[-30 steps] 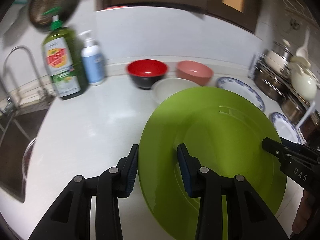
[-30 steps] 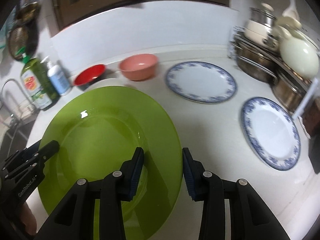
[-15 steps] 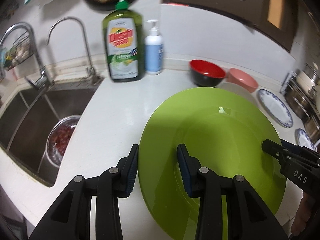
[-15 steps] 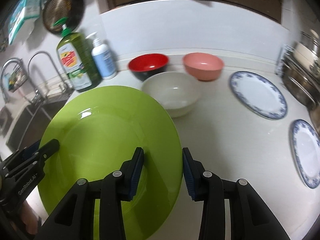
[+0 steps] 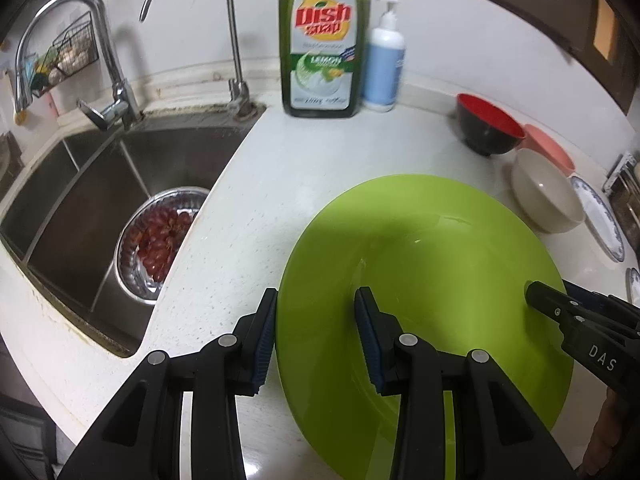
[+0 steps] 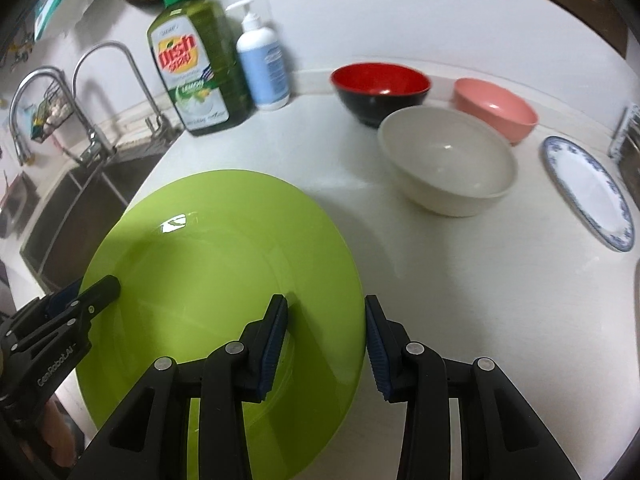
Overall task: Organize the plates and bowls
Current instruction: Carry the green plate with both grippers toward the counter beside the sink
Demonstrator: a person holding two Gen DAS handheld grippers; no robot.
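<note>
The green plate (image 5: pixel 424 280), gripped at opposite rims by the left claw (image 5: pixel 316 336) and right claw (image 6: pixel 326 344), has been carried leftward toward the sink (image 5: pixel 80 184), away from the bowls (image 6: pixel 446 160) on the bench (image 6: pixel 460 280).

The green plate (image 5: pixel 432 280) hides the counter beneath and runs off the bottom edge; the blue-rimmed plate (image 6: pixel 592 192) is cut by the right edge.

"Dish soap" and "Lemon" on the green bottle (image 5: pixel 323 40); "DAS" on the right tongs (image 5: pixel 532 294); "GenRobot.AI" on the left tongs (image 6: pixel 112 284)
</note>
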